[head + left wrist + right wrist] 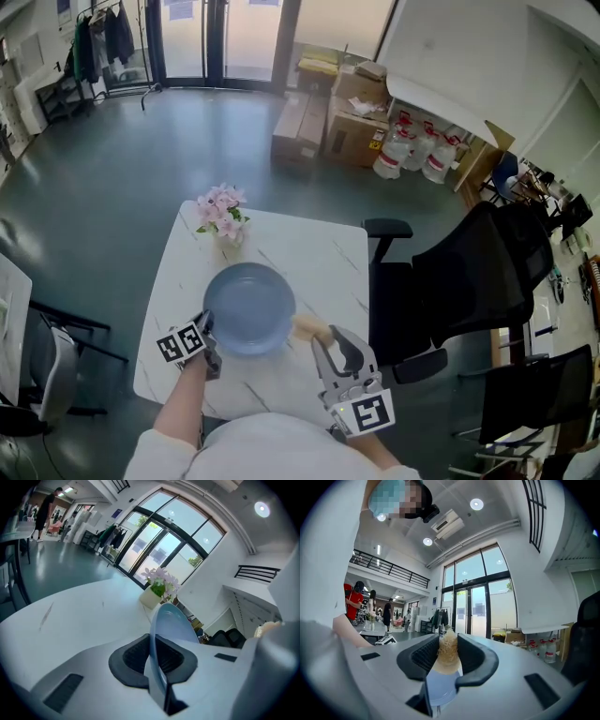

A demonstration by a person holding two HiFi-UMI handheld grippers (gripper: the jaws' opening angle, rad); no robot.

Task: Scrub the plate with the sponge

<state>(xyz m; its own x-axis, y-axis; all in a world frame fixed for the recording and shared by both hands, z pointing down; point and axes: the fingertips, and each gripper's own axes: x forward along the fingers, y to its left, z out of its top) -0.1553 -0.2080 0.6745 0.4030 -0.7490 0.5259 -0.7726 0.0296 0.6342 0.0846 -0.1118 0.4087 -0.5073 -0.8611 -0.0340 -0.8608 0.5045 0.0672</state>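
Plate (248,305) gripped by left gripper (206,330); right gripper (328,339) apparently pinches sponge (448,651).

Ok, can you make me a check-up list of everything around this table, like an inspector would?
Surface: white table with faint grey streaks.
Job's things: blue plate, gripped at its near rim; tan sponge, beside the plate's right edge.
Clutter: pot of pink flowers near the table's far edge.
Grippers: left gripper, jaws shut on the plate's rim; right gripper, jaws shut on the sponge.
Cables: nothing seen.
Surroundings: black office chair to the right; cardboard boxes and water jugs beyond; glass doors at the far wall.
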